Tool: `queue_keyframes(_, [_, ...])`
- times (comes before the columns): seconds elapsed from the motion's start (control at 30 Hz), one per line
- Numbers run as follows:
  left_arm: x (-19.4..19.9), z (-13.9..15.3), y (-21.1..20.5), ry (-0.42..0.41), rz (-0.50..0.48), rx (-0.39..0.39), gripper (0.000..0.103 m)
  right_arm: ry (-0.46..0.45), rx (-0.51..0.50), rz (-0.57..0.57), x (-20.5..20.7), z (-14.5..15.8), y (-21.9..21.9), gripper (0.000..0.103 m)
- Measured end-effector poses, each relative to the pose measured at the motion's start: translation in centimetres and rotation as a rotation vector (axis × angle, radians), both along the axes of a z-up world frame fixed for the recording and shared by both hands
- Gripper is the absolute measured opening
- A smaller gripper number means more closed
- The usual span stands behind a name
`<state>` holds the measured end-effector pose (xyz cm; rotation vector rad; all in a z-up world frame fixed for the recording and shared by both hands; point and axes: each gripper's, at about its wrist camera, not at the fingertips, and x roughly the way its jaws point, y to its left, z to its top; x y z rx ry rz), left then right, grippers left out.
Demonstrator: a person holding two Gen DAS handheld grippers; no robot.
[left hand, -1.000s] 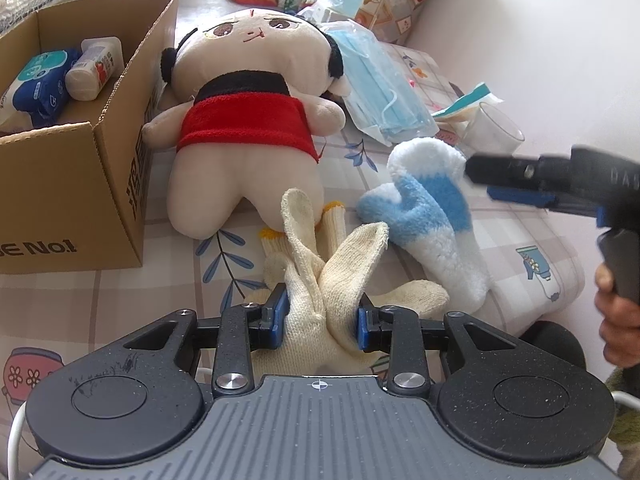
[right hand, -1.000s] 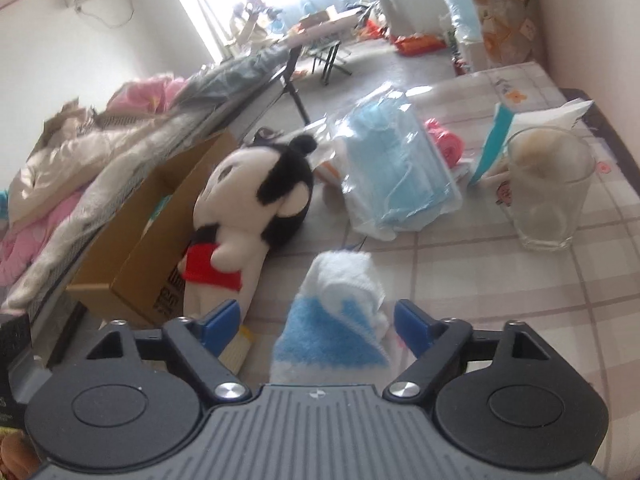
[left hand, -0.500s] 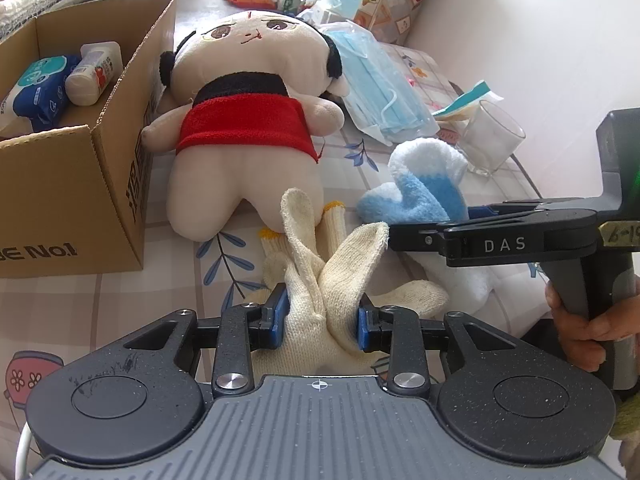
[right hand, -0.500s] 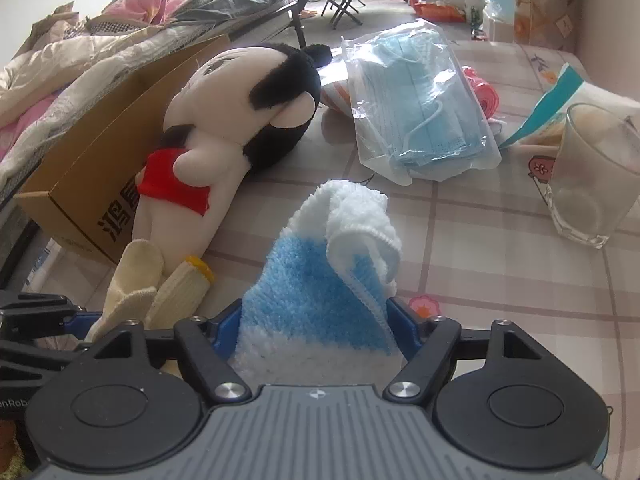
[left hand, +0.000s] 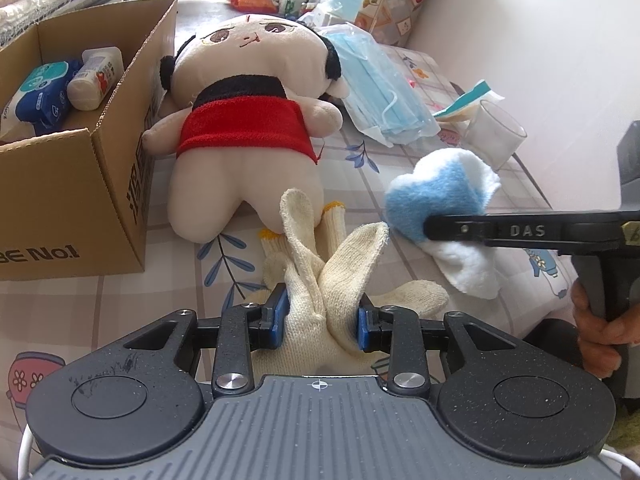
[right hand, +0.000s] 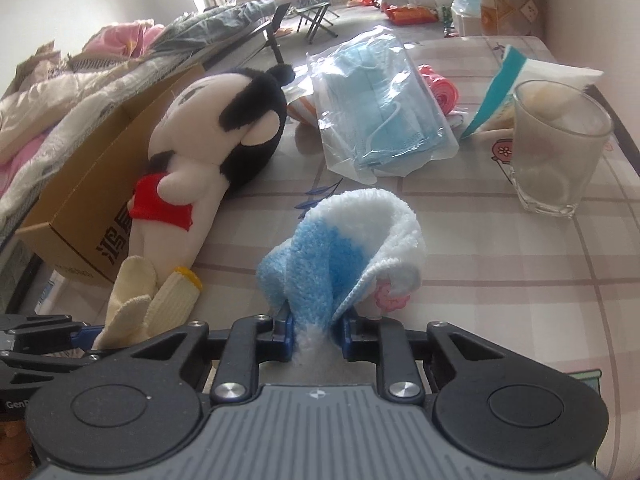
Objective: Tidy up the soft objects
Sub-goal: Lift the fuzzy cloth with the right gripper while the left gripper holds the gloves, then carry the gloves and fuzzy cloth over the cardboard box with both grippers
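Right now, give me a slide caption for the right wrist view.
Right tool closing on a blue-and-white sock, beside a doll, masks and a glass.

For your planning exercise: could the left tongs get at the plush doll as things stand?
Probably not: the left tongs are shut on the cream gloves, which lie between them and the plush doll.

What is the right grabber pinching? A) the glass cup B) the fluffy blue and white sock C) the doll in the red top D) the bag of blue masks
B: the right gripper has its jaws closing on the fluffy blue and white sock, which bunches up between the blue pads, while the doll, masks and glass lie untouched on the table.
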<state>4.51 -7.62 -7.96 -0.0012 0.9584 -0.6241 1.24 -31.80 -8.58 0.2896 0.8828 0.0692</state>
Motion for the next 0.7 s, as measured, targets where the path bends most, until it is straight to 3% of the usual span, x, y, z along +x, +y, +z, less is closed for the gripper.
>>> queue_keyframes(0.7, [-1.5, 2.0, 0.6, -0.036, -0.026, -0.039, 0.031, -0.111, 0.05, -0.073, -2.5, 3.0, -1.0, 0.021])
